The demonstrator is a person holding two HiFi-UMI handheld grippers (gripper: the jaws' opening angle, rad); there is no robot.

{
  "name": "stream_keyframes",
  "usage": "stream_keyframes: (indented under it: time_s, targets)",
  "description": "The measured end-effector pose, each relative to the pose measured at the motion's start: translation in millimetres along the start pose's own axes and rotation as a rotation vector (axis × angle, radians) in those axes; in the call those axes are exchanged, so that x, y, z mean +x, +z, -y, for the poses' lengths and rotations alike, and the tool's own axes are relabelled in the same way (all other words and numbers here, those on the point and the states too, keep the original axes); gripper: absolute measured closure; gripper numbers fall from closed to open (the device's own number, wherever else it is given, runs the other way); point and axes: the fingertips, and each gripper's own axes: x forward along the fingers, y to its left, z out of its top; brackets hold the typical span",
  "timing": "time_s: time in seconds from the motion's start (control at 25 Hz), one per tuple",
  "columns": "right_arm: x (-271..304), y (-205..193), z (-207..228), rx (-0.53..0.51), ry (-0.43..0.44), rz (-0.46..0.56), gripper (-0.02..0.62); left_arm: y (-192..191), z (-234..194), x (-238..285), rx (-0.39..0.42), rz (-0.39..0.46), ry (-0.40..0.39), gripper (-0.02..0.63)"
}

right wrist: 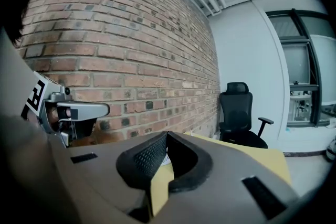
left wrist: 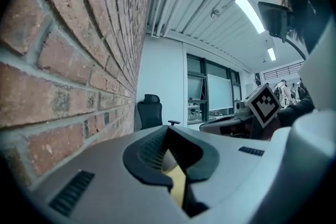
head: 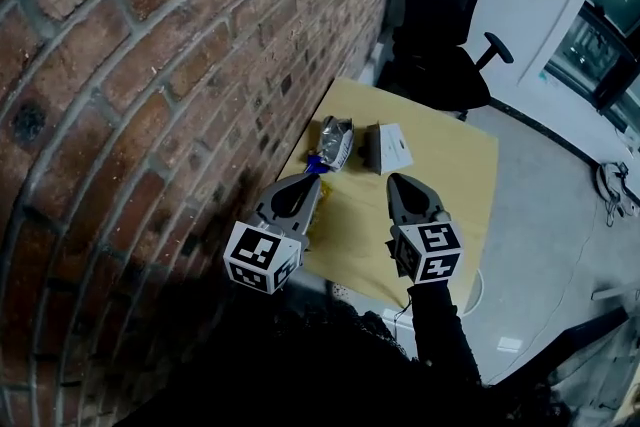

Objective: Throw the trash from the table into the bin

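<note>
Brick wall (head: 150, 65) filled the whole left side, with grey floor (head: 560, 245) spreading off to the right. Between them sat the pale wooden tabletop (head: 450, 185), its left edge hard against the bricks. At the far end a black office chair (head: 440, 25) stood just beyond the tabletop, facing in.

Down at the near edge, two tools side by side. The left hand-held gripper (head: 312, 180) hovered over the near left part of the tabletop, close to the wall, pointing toward the far end. Its own view showed the jaws pressed together at the tips (left wrist: 167, 131), nothing pinched, only a sliver of yellow wood showing through the loop of the pads. The right hand-held gripper (head: 392, 179) hung just beside it, a little apart, aimed the same way. Its jaws were pressed together too (right wrist: 166, 136), and they held nothing.

And the trash lay on the tabletop, just beyond both tips. A crumpled silver bag (head: 336, 141) sat near the wall side, ahead of the left tool. A small white carton (head: 388, 148) stood just to its right, ahead of the right tool. A blue scrap (head: 316, 164) poked out at the bag's near end, close to the left tips.
</note>
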Motion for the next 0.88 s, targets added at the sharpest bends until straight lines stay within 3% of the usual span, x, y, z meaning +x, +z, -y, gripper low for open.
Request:
stream_keyframes:
  time_s: [0.52,0.8,0.84,0.88]
  targets:
    - [47.4,3.5,23.5,0.0,0.04,-0.01,0.584,-1.6,-18.7,41.1,-0.001,-0.021,0.008,0.6]
    - [62.5,-8.5,34.0,0.012,0.009,-0.047,0.581,-6.9,-25.1,45.9,-0.008,-0.035,0.015,0.6]
    - [64.9,-11.6,36.9,0.014,-0.009,-0.057,0.566,-7.9,-25.9,45.8,-0.009,-0.038,0.017,0.6]
    - [67.6,-15.2,39.7,0.015,-0.024,-0.068,0.496,-8.9,-26.6,45.6,-0.01,-0.041,0.019,0.6]
